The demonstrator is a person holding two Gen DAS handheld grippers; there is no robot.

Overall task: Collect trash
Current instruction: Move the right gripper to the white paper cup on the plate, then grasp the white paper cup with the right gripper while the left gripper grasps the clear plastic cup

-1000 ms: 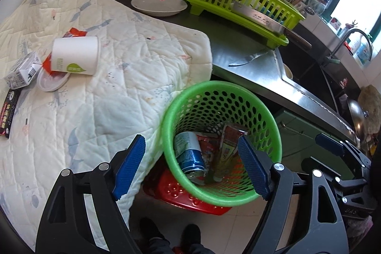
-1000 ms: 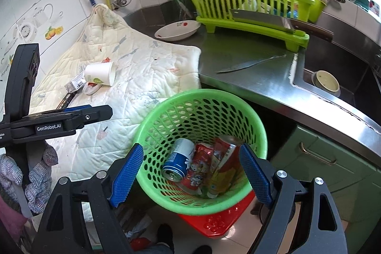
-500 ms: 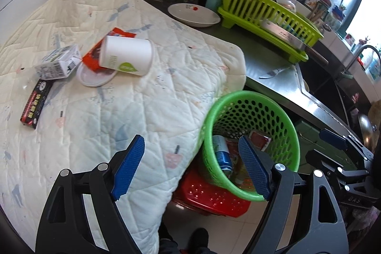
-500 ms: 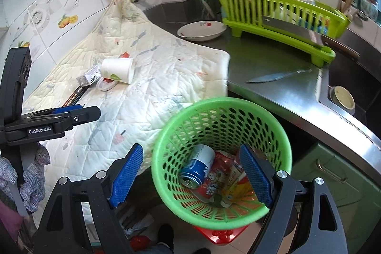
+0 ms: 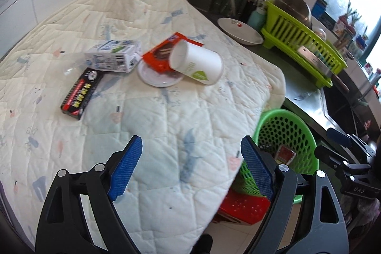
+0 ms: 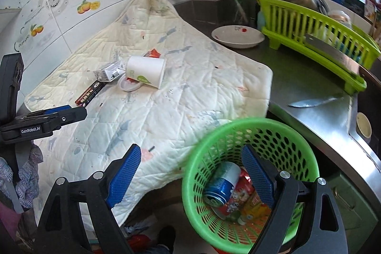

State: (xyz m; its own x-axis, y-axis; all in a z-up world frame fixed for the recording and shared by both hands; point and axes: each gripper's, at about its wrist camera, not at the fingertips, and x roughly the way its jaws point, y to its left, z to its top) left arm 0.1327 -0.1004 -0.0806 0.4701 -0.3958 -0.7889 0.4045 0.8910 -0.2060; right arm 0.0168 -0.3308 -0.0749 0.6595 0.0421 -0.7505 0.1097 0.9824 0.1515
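Note:
On the quilted cloth [image 5: 166, 116] lie a tipped white paper cup [image 5: 197, 62], a white lid [image 5: 159, 77], a red wrapper [image 5: 164, 52], a small milk carton [image 5: 113, 56] and a black box [image 5: 82, 93]. The cup also shows in the right wrist view [image 6: 146, 71]. The green basket [image 6: 250, 130] on the floor holds a blue can [image 6: 222, 183] and red packets. My left gripper [image 5: 190, 168] is open and empty above the cloth's near part. My right gripper [image 6: 190, 175] is open and empty by the basket's left rim.
A white plate [image 6: 238, 36], a green dish rack [image 6: 316, 39] and a knife [image 6: 312, 101] are on the steel counter at the right. A sink lies at the far right. A red basket [image 5: 243, 208] sits under the green one.
Both grippers have swung left, away from over the basket toward the cloth. The trash on the cloth now looks closer and more central in the left view. Both stay open.

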